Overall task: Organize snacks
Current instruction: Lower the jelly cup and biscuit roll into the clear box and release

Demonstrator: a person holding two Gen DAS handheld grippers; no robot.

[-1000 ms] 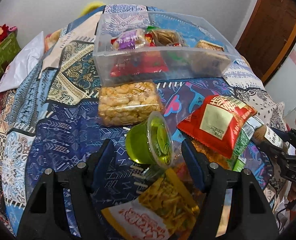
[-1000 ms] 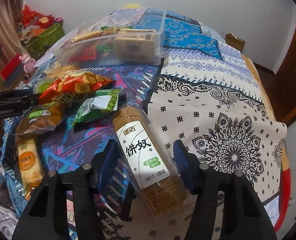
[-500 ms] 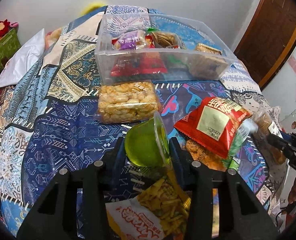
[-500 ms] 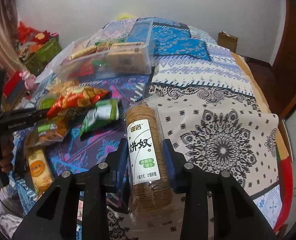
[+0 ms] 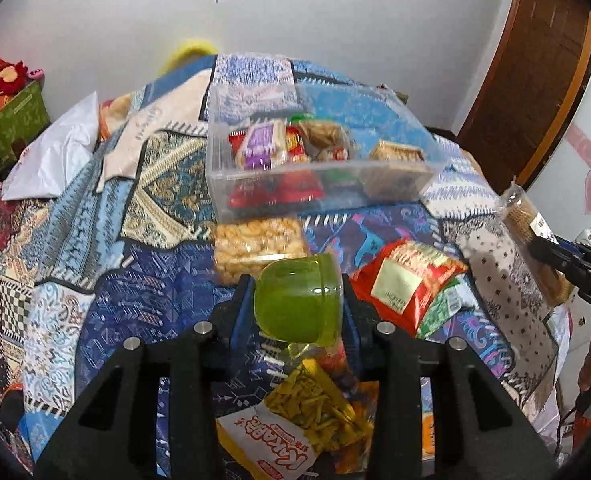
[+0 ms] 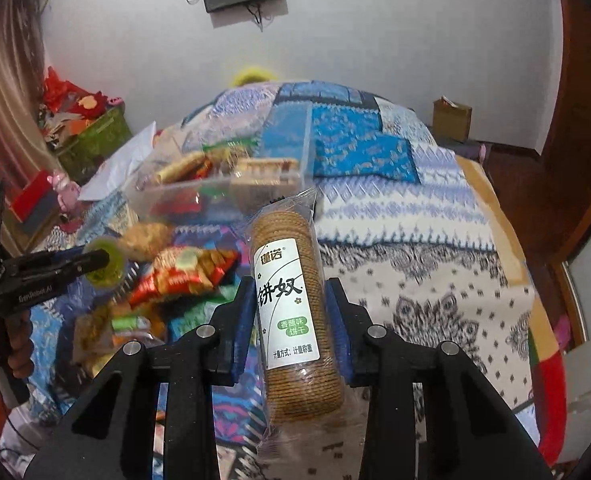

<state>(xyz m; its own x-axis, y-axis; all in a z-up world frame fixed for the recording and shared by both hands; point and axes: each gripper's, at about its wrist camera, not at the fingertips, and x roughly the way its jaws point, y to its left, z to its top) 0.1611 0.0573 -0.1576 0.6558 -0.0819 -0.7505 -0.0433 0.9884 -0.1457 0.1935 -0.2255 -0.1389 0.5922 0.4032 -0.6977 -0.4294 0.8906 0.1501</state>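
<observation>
Both grippers are loaded: the left gripper [image 5: 298,312] is closing the last bit on a green jelly cup [image 5: 297,299], pads pressing its sides, and the right gripper [image 6: 291,320] is clamped as tight as it goes on a biscuit roll [image 6: 291,304], held around its labelled middle. Each item looks clear of the bedspread [image 5: 143,280]. The landmark is the clear bin [image 5: 315,172], already part-filled with packets; the cup hangs in front of its near wall, and the roll sits in front of and to the right of it. To do the carry well, I would lift both high enough to clear the bin's rim, since the near wall stands tall. The cup is slick and rounded, so a squeeze could pop it forward; keep it level and let go low inside. The roll is long, so line it up with a free stretch of the bin. Peanut pack [image 5: 259,244], red bag [image 5: 407,280] and yellow bag [image 5: 295,420] lie loose in front of the bin, not yet packed.
</observation>
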